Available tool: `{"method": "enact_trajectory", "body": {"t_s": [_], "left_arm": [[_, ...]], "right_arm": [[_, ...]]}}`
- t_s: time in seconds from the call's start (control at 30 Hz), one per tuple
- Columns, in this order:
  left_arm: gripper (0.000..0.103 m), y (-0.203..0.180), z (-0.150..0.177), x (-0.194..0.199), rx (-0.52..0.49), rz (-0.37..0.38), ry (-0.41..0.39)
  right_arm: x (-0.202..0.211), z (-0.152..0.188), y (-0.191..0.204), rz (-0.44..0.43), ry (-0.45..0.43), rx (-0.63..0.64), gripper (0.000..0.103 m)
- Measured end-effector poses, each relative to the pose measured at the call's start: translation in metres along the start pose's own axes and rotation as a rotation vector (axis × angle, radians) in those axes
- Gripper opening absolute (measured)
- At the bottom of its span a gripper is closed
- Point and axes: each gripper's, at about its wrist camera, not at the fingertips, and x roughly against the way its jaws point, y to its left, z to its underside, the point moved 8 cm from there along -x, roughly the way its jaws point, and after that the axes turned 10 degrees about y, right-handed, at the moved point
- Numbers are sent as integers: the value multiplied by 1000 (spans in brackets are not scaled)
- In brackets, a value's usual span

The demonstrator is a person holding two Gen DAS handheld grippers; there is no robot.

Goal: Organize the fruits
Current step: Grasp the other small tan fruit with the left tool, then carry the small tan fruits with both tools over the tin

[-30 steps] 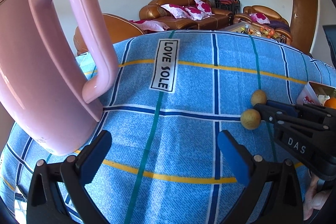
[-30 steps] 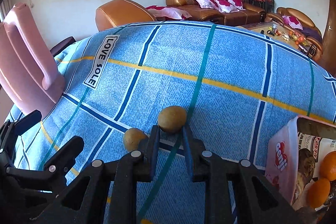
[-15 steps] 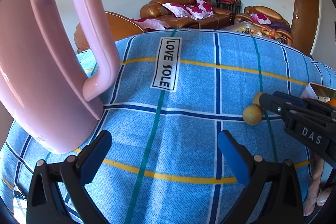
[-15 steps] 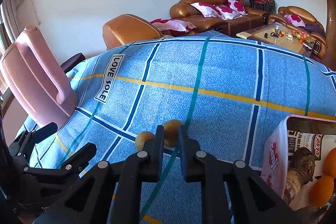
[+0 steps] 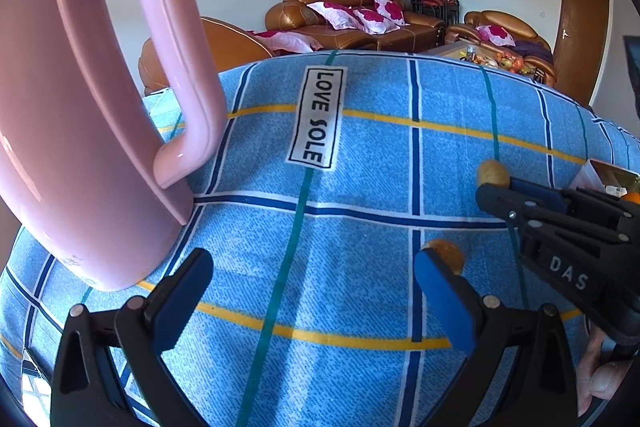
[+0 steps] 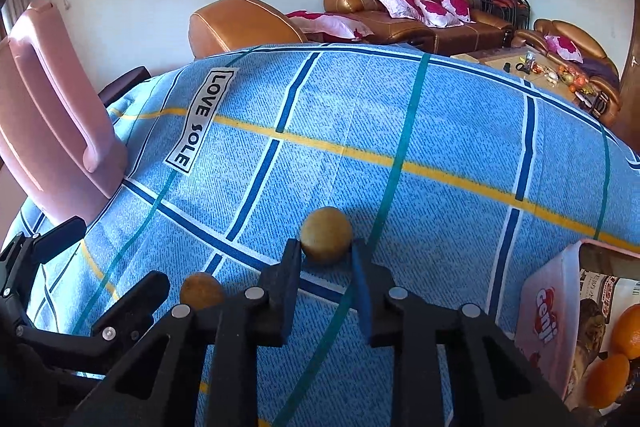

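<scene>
Two small round brown fruits lie on the blue checked cloth. My right gripper [image 6: 326, 257] is shut on one brown fruit [image 6: 326, 235], also seen in the left wrist view [image 5: 491, 172], and holds it just above the cloth. The other brown fruit [image 6: 201, 290] lies on the cloth left of it, and in the left wrist view [image 5: 445, 254] just behind my left gripper's right finger. My left gripper [image 5: 312, 287] is open and empty. A pink-rimmed box [image 6: 548, 299] at the right holds oranges [image 6: 630, 325].
A tall pink jug [image 5: 80, 131] stands on the cloth at the left, close to my left gripper; it also shows in the right wrist view [image 6: 48, 123]. A "LOVE SOLE" label [image 5: 318, 119] marks the cloth. Brown sofas stand beyond the table's far edge.
My right gripper closed on the farther brown fruit and lifted it slightly. My left gripper shifted right, toward the other brown fruit, still open.
</scene>
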Motion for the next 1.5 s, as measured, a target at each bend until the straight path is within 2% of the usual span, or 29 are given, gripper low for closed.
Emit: {"method": "enact_trajectory", "body": {"t_s": [0.1, 0.27, 0.4, 0.53, 0.6, 0.7, 0.83, 0.9, 0.93, 0.97, 1.03, 1.17, 1.37, 1.5], "left_arm": [[103, 0, 0, 1, -5, 18, -6], [103, -16, 0, 11, -57, 81, -44], [101, -36, -2, 14, -104, 141, -50], [84, -50, -6, 1, -119, 186, 14], [72, -51, -6, -12, -108, 166, 79], [71, -56, -8, -15, -131, 119, 83], [49, -67, -7, -9, -181, 139, 68], [44, -70, -7, -7, -191, 141, 65], [34, -70, -7, -6, -196, 141, 62], [29, -71, -7, -5, -201, 135, 57], [29, -69, -8, -1, -204, 92, 37], [29, -65, -10, 13, -193, 54, -29], [29, -48, -17, 41, -129, -20, -193], [29, -39, -22, 51, -101, -71, -261]], "right_arm": [[18, 2, -2, -26, -80, -8, 27], [60, 20, -9, 30, -225, -46, 27], [87, 40, -11, 55, -292, -45, 27], [98, 47, -10, 62, -316, -51, 27], [97, 47, -10, 59, -314, -47, 27], [95, 49, -10, 55, -307, -50, 27], [90, 46, -12, 50, -289, -54, 27], [90, 47, -10, 54, -291, -55, 27], [91, 47, -10, 58, -295, -57, 27], [92, 47, -10, 62, -301, -58, 27], [94, 48, -9, 71, -317, -59, 27], [102, 51, -6, 100, -355, -51, 27], [118, 55, -5, 151, -422, -49, 27], [128, 57, -3, 213, -467, -30, 27]]}}
